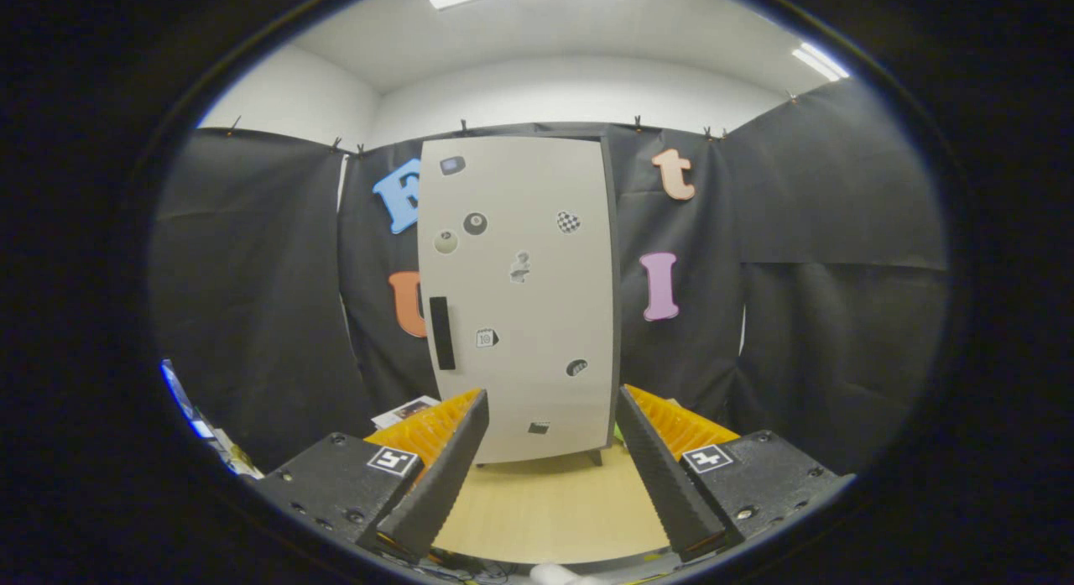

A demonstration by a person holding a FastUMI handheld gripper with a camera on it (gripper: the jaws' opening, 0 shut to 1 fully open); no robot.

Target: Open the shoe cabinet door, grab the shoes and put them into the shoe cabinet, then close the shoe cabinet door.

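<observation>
Matt, smooth cabinet door (520, 300); pale wood-look tabletop (550, 505); ribbed claw fingers (445, 476), spread wide.

Light wooden tabletop (545, 509), shoe cabinet (520, 300) standing upright on short dark feet at its far side with door closed, printed paper (403, 411) lying flat just left of the cabinet base

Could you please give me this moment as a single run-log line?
hand-held gripper: open, empty | shoe cabinet door: closed, beyond the fingers | door handle: untouched | stage: before opening
</observation>
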